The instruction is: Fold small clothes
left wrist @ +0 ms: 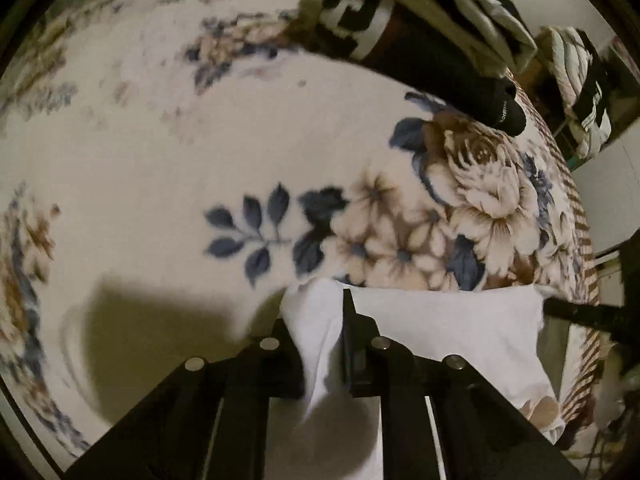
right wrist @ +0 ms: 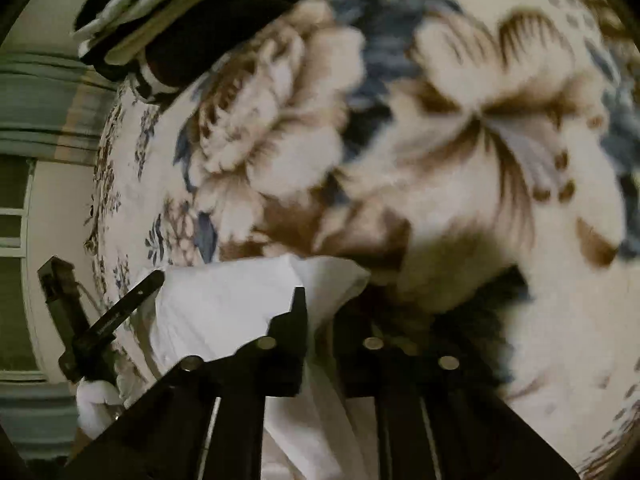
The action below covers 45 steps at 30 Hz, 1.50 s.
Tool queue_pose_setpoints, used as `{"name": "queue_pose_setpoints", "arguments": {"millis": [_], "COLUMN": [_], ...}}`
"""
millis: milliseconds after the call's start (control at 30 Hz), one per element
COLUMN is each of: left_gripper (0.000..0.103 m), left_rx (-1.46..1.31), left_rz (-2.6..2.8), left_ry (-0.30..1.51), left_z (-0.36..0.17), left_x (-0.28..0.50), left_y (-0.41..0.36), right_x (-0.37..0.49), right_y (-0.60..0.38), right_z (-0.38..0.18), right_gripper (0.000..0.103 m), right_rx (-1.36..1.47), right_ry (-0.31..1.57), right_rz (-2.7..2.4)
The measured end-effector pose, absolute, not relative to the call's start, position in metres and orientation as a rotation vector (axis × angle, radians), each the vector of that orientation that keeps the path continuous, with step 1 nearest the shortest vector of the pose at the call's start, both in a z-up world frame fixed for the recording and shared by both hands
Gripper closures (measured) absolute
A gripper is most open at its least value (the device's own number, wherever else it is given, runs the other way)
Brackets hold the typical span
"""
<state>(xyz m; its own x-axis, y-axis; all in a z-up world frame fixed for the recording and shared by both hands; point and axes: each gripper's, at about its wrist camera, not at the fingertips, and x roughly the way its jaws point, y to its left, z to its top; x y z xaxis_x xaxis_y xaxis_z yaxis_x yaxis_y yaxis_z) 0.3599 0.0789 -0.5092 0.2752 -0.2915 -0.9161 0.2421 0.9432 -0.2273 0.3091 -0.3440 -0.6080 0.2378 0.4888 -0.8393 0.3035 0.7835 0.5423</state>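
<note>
A small white garment [left wrist: 448, 332] is held stretched between both grippers, lifted above a floral blanket [left wrist: 160, 152]. My left gripper [left wrist: 320, 320] is shut on its left corner, and cloth hangs down between the fingers. My right gripper [right wrist: 320, 304] is shut on the other corner of the white garment [right wrist: 224, 300]. The right gripper's finger [left wrist: 580, 314] shows at the garment's right edge in the left wrist view. The left gripper's finger [right wrist: 132, 298] shows at its left edge in the right wrist view.
A black sock [left wrist: 472, 92] and black-and-white clothes [left wrist: 352, 8] lie at the blanket's far side. More striped clothes [left wrist: 576, 64] are piled at the far right. The same dark pile [right wrist: 192, 20] shows top left in the right wrist view. A wall [right wrist: 56, 208] stands beyond the bed.
</note>
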Motion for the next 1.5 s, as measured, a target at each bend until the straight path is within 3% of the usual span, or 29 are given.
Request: {"name": "queue_pose_setpoints", "arguments": {"millis": [333,467,500,533,600,633,667,800,1000,1200,1500], "left_gripper": [0.093,0.086,0.082,0.08,0.075,0.071,0.07,0.047,0.047,0.047,0.047], "left_rx": [-0.133,-0.117,-0.118,-0.116,-0.142,-0.159,-0.174,-0.2,-0.009,-0.066,-0.353], "left_rz": [-0.396,-0.39,-0.37,-0.358,-0.363,-0.348,-0.334,-0.281,-0.241,-0.207,-0.201], "left_ry": [1.203,1.309,1.351,1.356,1.32,1.299,1.274,1.212,1.407,1.434,1.383], "left_z": [-0.47,-0.498,-0.506,-0.507,-0.497,-0.49,-0.482,-0.466,-0.529,-0.524,-0.506], "left_x": [0.462,0.523,0.53,0.531,0.519,0.508,0.496,0.439,0.385,0.355,0.368], "left_y": [0.07,0.059,0.06,0.064,0.075,0.083,0.09,0.105,0.108,0.143,0.142], "right_x": [0.374,0.439,0.454,0.462,0.465,0.459,0.451,0.408,0.369,0.311,0.305], "right_y": [-0.355,-0.374,-0.379,-0.382,-0.389,-0.39,-0.387,-0.355,-0.298,-0.292,-0.344], "right_z": [-0.548,-0.555,-0.566,-0.573,-0.575,-0.567,-0.557,-0.534,-0.561,-0.584,-0.567], "right_gripper": [0.097,0.096,0.094,0.085,0.079,0.068,0.066,0.065,0.065,0.065,0.063], "right_rx": [0.653,0.669,0.682,0.693,0.71,0.692,0.657,0.613,0.425,0.267,0.837], "right_ry": [1.224,1.235,1.28,1.317,1.344,1.321,1.299,1.238,1.36,1.513,1.329], "right_rz": [0.09,0.055,0.029,0.007,-0.032,-0.043,-0.055,0.009,0.099,0.137,0.026]}}
